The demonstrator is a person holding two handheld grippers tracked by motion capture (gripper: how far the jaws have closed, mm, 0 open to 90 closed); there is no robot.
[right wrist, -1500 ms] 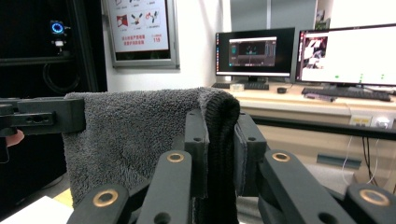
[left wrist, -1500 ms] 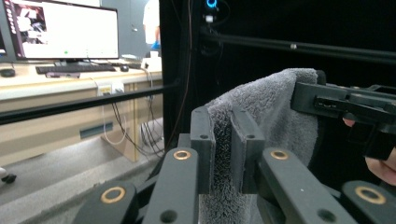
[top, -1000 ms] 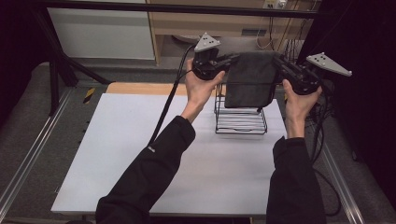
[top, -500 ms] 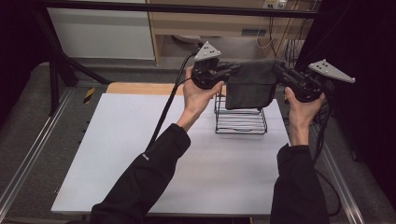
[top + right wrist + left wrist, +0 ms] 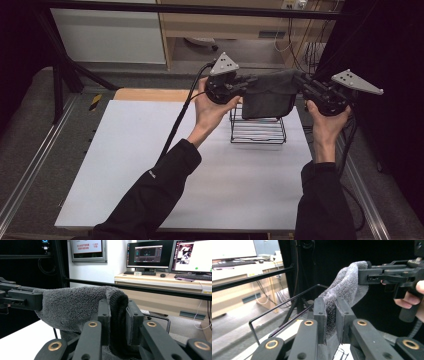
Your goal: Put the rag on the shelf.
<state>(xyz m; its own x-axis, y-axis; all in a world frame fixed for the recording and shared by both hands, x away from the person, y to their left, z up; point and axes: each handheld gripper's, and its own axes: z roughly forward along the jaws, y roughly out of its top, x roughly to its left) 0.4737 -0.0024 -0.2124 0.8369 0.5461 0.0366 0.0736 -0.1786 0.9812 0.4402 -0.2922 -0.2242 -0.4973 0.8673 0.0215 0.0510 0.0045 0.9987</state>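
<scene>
Holding one grey towel (image 5: 269, 95) stretched above the one wire rack (image 5: 257, 131), the left tool (image 5: 246, 82) pinches its left edge and the right tool (image 5: 299, 80) its right edge, both clamped tight. Judged step: carrying it to drape; next, lower it evenly over the rack's top rail on the table (image 5: 150, 165).

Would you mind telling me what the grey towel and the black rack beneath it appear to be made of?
The grey towel looks like soft terry cloth, probably cotton: its surface is fuzzy and looped and it sags in folds. The black rack seems to be thin metal wire with a dark coating, judging by its slim, straight rods.
</scene>
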